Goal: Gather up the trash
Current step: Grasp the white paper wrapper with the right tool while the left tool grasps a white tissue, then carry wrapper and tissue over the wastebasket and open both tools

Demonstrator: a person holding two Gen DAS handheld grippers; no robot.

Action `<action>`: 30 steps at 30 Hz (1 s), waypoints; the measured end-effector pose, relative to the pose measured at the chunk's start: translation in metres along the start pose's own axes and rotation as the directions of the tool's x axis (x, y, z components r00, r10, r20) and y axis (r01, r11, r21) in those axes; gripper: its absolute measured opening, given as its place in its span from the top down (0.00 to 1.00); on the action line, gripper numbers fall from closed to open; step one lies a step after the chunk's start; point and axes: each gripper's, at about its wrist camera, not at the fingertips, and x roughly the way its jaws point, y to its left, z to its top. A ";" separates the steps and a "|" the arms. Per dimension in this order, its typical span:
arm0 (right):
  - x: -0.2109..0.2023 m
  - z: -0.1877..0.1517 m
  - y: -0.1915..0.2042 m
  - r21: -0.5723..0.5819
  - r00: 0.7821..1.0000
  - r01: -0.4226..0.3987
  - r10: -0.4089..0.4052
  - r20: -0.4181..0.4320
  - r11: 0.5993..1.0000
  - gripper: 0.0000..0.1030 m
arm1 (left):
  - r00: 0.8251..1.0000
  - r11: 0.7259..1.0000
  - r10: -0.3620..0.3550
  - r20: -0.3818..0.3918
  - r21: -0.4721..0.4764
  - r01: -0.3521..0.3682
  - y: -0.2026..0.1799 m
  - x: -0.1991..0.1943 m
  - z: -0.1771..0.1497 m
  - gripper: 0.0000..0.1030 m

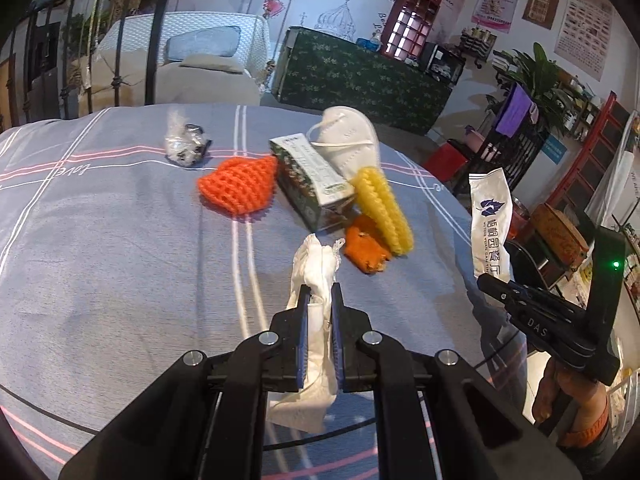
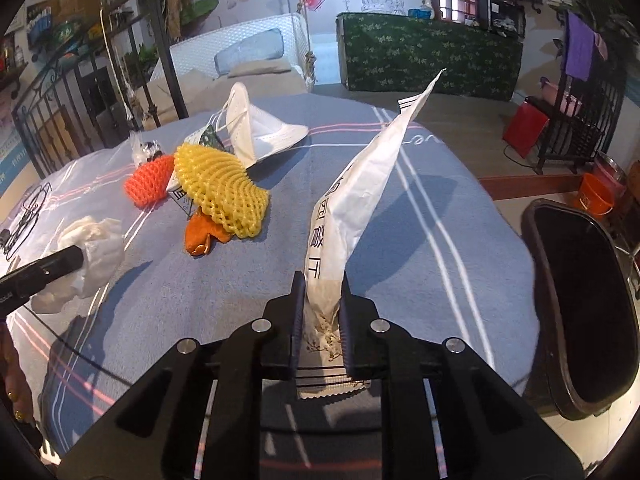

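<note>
Beside the black trash bin [image 2: 584, 308], the right gripper [image 2: 322, 300] pinches a white paper sleeve [image 2: 356, 192] upright above the blue striped tablecloth [image 2: 432, 248]. Left of the bin, the left gripper [image 1: 320, 312] clamps a crumpled tissue [image 1: 316, 276] near the yellow foam net [image 1: 384, 208].

1. Daylight's decent, colours a bit washed.
2. Soft shadows fall on the tablecloth [image 2: 420, 240], toward its near edge.
3. Heavy fisheye bending, dark vignette in the corners.
4. Centre's sharp, edges smear slightly.

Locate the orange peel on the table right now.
The orange peel lies on the blue tablecloth just under the yellow foam fruit net, beside the small carton and beyond the left gripper.
</note>
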 end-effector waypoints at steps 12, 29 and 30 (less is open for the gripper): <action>-0.052 -0.028 -0.093 0.121 0.988 0.142 -0.148 0.048 0.982 0.84 | 0.986 0.979 -0.156 -0.057 0.124 0.162 -0.097 0.029 -0.012 0.90; -0.024 -0.041 -0.232 0.229 0.957 0.290 -0.280 -0.077 0.929 0.83 | 0.924 0.888 -0.333 -0.188 0.268 0.374 -0.227 0.070 -0.019 0.90; -0.021 -0.043 -0.236 0.233 0.954 0.301 -0.289 -0.081 0.925 0.76 | 0.924 0.885 -0.332 -0.190 0.276 0.375 -0.231 0.072 -0.019 0.90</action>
